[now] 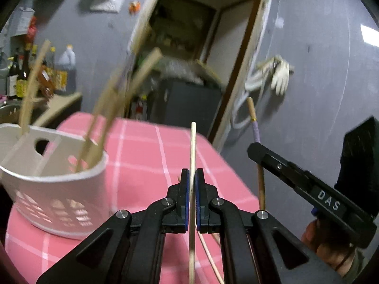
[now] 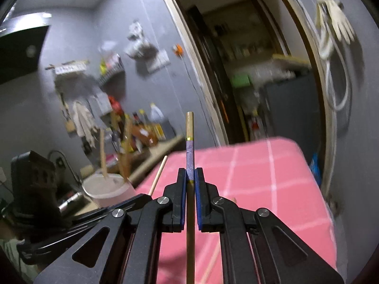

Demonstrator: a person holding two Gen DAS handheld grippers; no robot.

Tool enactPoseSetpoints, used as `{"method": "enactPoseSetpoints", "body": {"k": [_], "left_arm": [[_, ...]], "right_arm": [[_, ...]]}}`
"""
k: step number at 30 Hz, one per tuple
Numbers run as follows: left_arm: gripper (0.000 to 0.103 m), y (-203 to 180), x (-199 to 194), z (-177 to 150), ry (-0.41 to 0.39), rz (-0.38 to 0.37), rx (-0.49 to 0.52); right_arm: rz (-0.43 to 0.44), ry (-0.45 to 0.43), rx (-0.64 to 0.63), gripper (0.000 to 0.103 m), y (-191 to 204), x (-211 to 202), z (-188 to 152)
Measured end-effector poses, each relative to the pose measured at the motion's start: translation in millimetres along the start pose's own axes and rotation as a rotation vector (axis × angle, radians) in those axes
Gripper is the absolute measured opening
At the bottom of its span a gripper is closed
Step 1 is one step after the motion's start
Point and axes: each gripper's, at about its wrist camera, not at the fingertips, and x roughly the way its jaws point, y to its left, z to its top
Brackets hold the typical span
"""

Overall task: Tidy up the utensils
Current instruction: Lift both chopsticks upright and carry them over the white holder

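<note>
**Both tools loaded, caddy off to the left**

The left tool pinched a pale chopstick, its long axis running straight out along the fingers. The right tool was clamped on a purple-banded chopstick, aligned the same way. The white caddy, already bristling with wooden sticks, stood on the pink checked surface just left of the left tool, which looked nearer to it.

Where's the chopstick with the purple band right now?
The purple-banded chopstick is clamped upright in the right claw, above the pink checked tablecloth; the white utensil basket stands off to its left.
</note>
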Motion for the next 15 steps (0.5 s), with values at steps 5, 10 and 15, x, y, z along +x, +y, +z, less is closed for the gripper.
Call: {"method": "enactPoseSetpoints", "body": {"k": [5, 10, 15], "left_arm": [[0.002, 11, -30, 19, -0.13, 0.006, -0.026], [0.002, 30, -56, 39, -0.241, 0.032, -0.031], [0.002, 53, -75, 54, -0.314, 0.063, -0.042]], "right_arm": [[0.053, -0.114, -0.024, 0.005, 27, -2, 19], [0.105, -0.239, -0.036, 0.005, 51, 2, 34], [0.149, -0.34, -0.032, 0.005, 73, 18, 44]]}}
